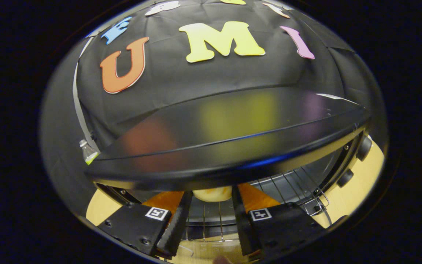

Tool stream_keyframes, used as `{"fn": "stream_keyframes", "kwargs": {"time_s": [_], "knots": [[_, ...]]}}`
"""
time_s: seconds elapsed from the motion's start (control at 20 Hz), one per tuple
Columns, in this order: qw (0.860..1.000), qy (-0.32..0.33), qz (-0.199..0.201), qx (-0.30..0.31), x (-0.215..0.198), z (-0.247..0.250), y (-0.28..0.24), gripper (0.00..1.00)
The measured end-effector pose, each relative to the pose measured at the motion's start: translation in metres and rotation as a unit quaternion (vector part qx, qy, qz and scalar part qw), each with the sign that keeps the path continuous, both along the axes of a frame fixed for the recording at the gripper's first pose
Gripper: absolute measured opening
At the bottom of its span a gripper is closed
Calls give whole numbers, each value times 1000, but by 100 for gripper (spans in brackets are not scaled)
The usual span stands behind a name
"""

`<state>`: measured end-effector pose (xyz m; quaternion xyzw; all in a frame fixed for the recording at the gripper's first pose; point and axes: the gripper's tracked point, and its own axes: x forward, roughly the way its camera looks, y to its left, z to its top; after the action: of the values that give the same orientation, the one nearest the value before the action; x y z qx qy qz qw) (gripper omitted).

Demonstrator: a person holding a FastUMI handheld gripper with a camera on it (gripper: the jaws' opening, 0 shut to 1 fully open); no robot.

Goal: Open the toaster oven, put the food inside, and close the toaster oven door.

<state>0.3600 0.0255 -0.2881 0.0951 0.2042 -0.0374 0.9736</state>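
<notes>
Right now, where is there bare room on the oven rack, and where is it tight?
Free: the wire rack beyond the right finger, toward the knobs. Crowded: between the open gripper fingers, where the pale food sits under the toaster oven top edge.

the two-finger gripper (211, 200) reaches into the open mouth of the black metal toaster oven (229, 146), whose flat top spreads above and beyond both fingers. a pale round piece of food (212, 193) sits between the fingertips, under the oven's front lip; whether both fingers press on it cannot be told. the wire rack (288, 185) lies below the fingers and runs off to their right. two round black knobs (364, 147) stand further right on the oven's side panel. the light wooden table (357, 187) lies beneath it all.
</notes>
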Motion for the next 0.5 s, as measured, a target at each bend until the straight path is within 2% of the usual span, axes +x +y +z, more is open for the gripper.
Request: {"fn": "stream_keyframes", "kwargs": {"time_s": [0.2,0.5], "knots": [[999,-9,-4,-32,1,5,0,80],[999,-28,17,-27,-21,26,12,95]]}}
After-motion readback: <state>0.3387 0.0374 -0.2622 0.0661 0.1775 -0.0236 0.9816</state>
